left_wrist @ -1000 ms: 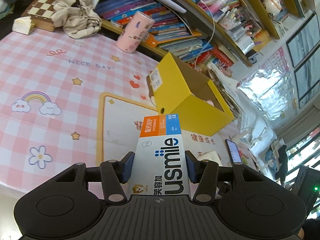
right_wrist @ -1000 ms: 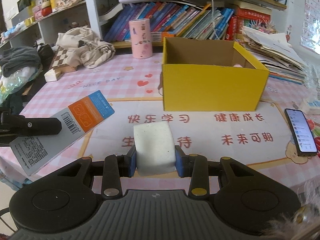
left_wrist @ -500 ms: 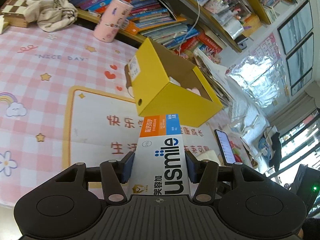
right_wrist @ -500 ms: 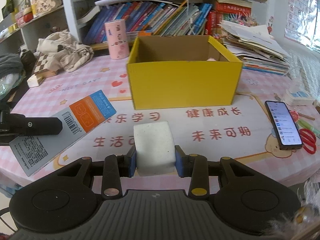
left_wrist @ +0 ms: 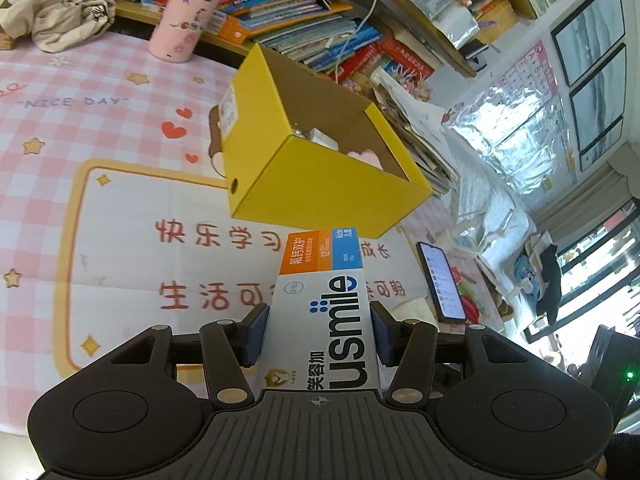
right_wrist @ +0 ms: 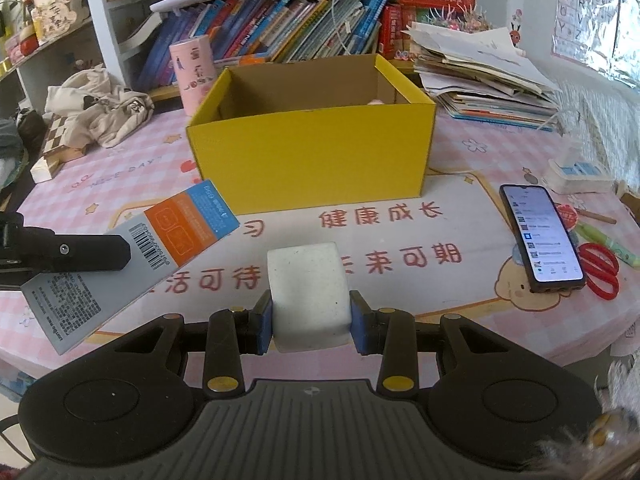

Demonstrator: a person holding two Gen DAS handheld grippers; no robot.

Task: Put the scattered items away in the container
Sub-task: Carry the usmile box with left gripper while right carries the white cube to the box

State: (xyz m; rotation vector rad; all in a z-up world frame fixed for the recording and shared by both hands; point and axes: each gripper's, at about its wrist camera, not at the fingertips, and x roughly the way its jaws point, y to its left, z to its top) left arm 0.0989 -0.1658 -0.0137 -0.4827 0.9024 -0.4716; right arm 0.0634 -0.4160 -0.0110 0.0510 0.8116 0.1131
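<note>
A pink checked tabletop (right_wrist: 460, 148) fronts crowded bookshelves. At left, the left gripper (left_wrist: 318, 330) clamps a toothpaste box (left_wrist: 322, 312); the right gripper (right_wrist: 311, 322) pinches a white block (right_wrist: 306, 288). Both hover near the yellow box (right_wrist: 312, 160), likely mid-carry; next, lift over its rim and release. Its contents are mostly hidden.

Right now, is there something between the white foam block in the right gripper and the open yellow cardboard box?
Nothing visible. Only bare printed table mat lies between the white foam block and the yellow cardboard box, whose top is open.
</note>
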